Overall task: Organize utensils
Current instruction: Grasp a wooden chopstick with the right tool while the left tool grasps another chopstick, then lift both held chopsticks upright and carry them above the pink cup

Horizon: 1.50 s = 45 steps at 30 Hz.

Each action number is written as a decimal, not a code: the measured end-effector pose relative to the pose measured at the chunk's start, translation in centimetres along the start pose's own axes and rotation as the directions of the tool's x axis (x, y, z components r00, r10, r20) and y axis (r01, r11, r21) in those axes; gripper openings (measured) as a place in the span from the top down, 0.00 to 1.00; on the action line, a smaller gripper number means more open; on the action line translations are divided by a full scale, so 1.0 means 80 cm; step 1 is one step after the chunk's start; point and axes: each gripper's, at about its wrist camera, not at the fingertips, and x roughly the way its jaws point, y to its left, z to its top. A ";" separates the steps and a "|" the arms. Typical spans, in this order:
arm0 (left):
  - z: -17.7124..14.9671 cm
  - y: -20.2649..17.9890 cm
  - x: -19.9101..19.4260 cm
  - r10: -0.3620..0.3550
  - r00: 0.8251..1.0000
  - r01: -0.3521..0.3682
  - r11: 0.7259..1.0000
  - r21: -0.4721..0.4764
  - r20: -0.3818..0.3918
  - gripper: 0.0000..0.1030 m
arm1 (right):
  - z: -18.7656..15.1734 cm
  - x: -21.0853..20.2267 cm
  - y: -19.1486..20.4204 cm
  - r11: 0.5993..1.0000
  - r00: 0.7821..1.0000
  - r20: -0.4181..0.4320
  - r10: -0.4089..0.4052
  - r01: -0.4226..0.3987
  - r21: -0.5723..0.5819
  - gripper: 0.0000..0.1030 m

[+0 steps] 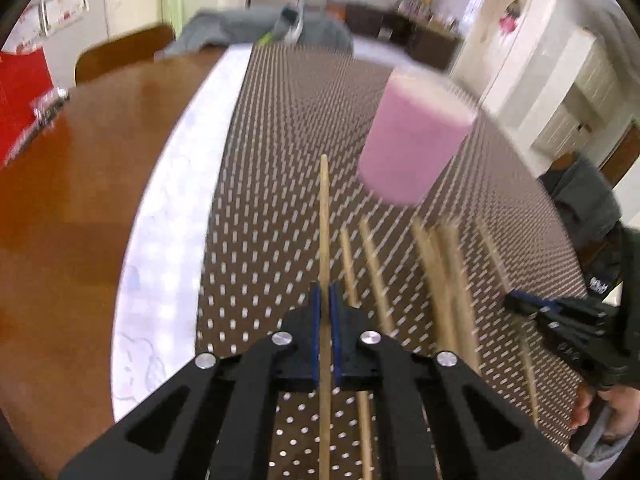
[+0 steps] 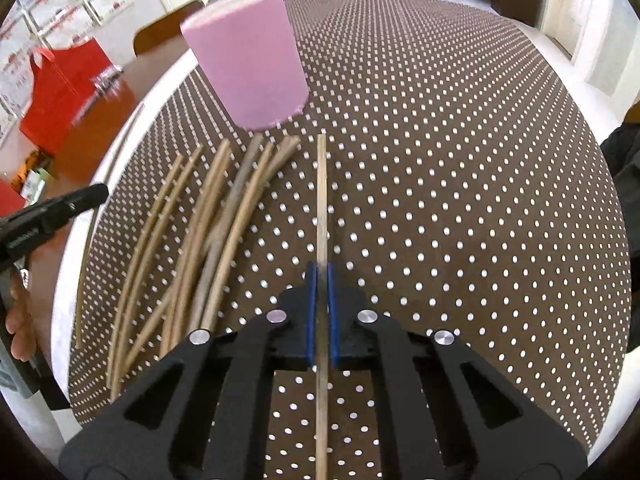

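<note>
Brown dotted matting [image 2: 440, 160] is covering the counter [image 1: 60, 200] beneath us. We are clamping our left fingers [image 1: 325, 308] on one chopstick [image 1: 325, 220], its tip pointing to twelve o'clock. We are pinching our right fingers [image 2: 321, 284] on another chopstick [image 2: 321, 200], also aimed at twelve. Loose chopsticks [image 2: 208, 240] are lying on the matting at ten o'clock of the right fingers. Beyond them, at eleven o'clock, a pink cup [image 2: 248, 60] is standing upright on the matting.
</note>
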 end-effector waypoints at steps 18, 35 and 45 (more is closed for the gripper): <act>0.108 -0.092 -0.079 -0.229 0.830 0.207 0.973 0.100 0.508 0.95 | 0.120 -0.168 -0.030 0.957 0.795 0.546 0.263 -0.287 -0.043 0.95; 0.182 -0.095 -0.046 -0.187 0.674 0.191 0.979 0.076 0.714 0.95 | 0.207 -0.115 -0.013 0.953 0.579 0.786 0.215 -0.300 -0.039 0.95; 0.176 -0.087 -0.011 -0.136 0.698 0.152 0.988 0.040 0.704 0.95 | 0.207 -0.074 -0.002 0.969 0.605 0.775 0.185 -0.246 -0.040 0.94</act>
